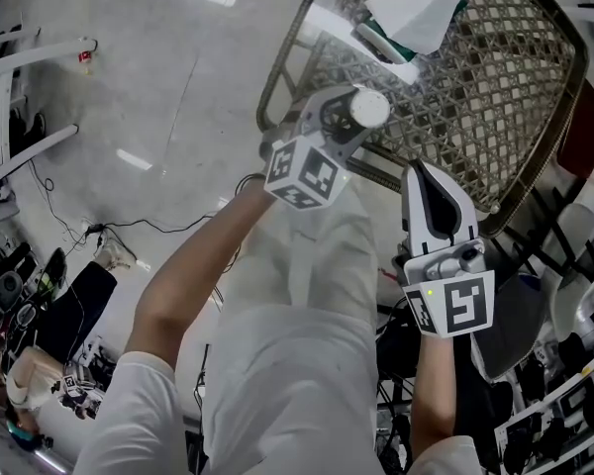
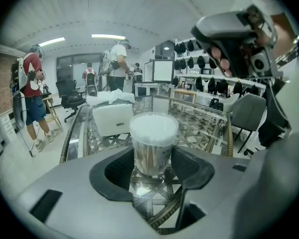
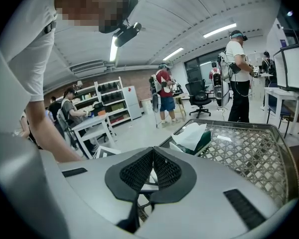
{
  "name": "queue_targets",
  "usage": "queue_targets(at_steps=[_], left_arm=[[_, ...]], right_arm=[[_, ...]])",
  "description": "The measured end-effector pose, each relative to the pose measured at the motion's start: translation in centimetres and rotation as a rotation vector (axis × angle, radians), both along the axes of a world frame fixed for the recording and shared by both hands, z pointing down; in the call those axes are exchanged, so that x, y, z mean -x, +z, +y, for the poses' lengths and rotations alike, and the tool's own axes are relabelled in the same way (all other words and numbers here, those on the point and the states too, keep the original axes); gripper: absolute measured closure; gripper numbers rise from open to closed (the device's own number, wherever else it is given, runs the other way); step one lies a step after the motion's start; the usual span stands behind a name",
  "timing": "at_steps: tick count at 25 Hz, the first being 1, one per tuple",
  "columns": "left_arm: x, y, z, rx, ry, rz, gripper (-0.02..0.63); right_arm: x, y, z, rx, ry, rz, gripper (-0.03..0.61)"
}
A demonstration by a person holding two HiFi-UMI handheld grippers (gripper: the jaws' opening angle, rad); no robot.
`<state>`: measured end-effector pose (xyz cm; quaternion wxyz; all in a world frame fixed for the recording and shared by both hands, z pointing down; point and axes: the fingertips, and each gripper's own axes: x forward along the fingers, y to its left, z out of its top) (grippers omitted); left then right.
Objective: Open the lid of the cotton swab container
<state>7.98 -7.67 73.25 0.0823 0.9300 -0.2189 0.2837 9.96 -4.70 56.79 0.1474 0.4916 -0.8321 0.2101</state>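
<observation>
The cotton swab container (image 2: 152,148) is a clear round tub with a white lid (image 1: 369,108), packed with swabs. It stands upright near the near edge of the lattice glass table (image 1: 277,79). My left gripper (image 1: 351,125) is shut on its sides, and both black pads (image 2: 118,171) touch the tub below the lid. The lid sits flat on the tub. My right gripper (image 1: 417,169) hovers to the right of the tub, apart from it. In the right gripper view its jaws (image 3: 152,154) are shut with nothing between them.
A white tissue box (image 1: 412,8) with a tissue sticking out lies farther back on the table (image 2: 70,133). Several people stand in the room behind, with office chairs and shelves. The person's legs and cables on the floor fill the lower head view.
</observation>
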Motion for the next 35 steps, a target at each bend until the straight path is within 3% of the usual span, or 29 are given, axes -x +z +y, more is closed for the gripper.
queue_targets(at_steps=[5,12,21,35], left_arm=[[-0.1,-1.2,0.4,0.004,0.007,0.008,0.387],[-0.3,-5.0,1.1,0.035,-0.015,0.065,0.387],[0.8,-13.1,1.6,-0.003,-0.037,0.081,0.388],[4.1,-28.5,1.5,-0.031,-0.200,0.146,0.390]], right_arm=[[-0.9,0.0,-0.1,0.017,0.056,0.029,0.578],[-1.0,-1.4,-0.1,-0.007,0.035,0.096,0.578],[-1.6,-6.5,-0.8,-0.072,0.018,0.114,0.578],[-1.3,-16.2,-0.4,-0.167,-0.013,0.116,0.578]])
